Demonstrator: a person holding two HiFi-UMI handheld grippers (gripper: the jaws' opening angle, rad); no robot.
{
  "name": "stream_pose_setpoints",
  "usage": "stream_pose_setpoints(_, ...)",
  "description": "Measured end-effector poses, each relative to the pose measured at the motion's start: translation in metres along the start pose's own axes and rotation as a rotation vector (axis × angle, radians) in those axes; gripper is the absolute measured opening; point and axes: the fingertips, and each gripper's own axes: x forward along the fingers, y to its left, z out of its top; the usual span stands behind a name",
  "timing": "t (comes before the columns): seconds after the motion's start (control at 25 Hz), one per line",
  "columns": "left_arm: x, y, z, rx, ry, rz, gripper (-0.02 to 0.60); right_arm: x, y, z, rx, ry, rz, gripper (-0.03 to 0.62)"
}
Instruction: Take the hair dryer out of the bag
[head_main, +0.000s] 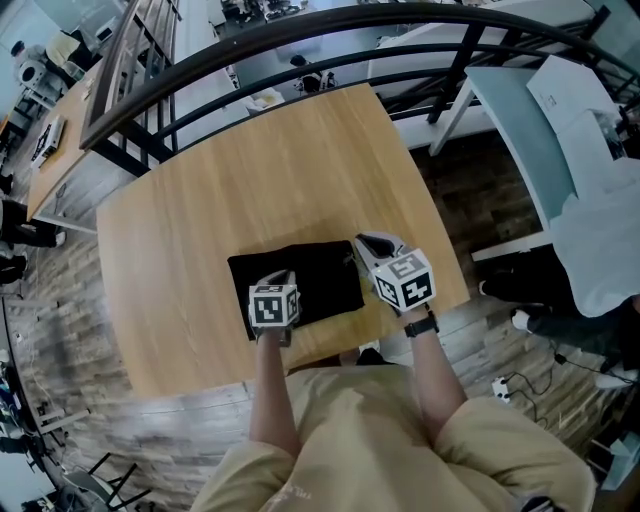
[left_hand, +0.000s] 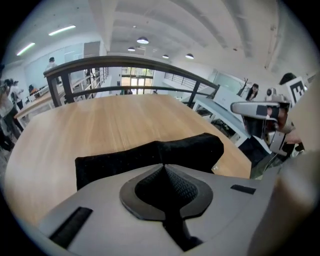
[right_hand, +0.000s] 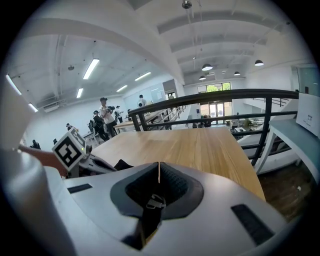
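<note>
The hair dryer shows in no view. One black bag (head_main: 300, 275) lies flat on the table (head_main: 280, 170), near its front edge and in front of the person.

The left gripper (head_main: 280, 276) sits over the bag's near left corner. In the left gripper view its jaws are pressed together at the tip (left_hand: 163, 166), right against the bag's raised edge (left_hand: 125, 160). A crease in the cloth runs down to that tip, so the jaws appear to pinch the fabric.

The right gripper (head_main: 358, 250) is at the bag's right end. In the right gripper view its jaws are also closed (right_hand: 159, 165), with no gap between the tips. A small metal pull (right_hand: 155, 201) sits clamped in the recess behind them. It looks like a zipper tab, though its link to the bag cannot be made out.

There are two grippers, both clenched, and each carries one marker cube. There is one bag, one pull and one table. A dark railing (head_main: 300, 40) curves round the table's far side.
</note>
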Motion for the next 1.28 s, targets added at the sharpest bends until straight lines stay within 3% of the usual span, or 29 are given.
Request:
stream_pose_setpoints(0.28,-0.018,0.012,0.018,-0.080,-0.061,-0.034,0.018,-0.009,0.004,-0.032,-0.131,0.039,0.073,0.017)
stream_pose_setpoints(0.84,-0.022,0.012,0.024,-0.074,-0.079,-0.028,0.018,0.019,0.030,-0.092,-0.572,0.285,0.285,0.018)
stream_pose_setpoints(1.2,-0.021,0.010,0.025,-0.078,-0.079,-0.032,0.018,0.042,0.034,-0.118,-0.692,0.358,0.326,0.019)
stream_pose_setpoints(1.28,-0.019,0.010,0.024,-0.080,-0.077,-0.033,0.018,0.048,0.033,-0.121,-0.711,0.365,0.321,0.051)
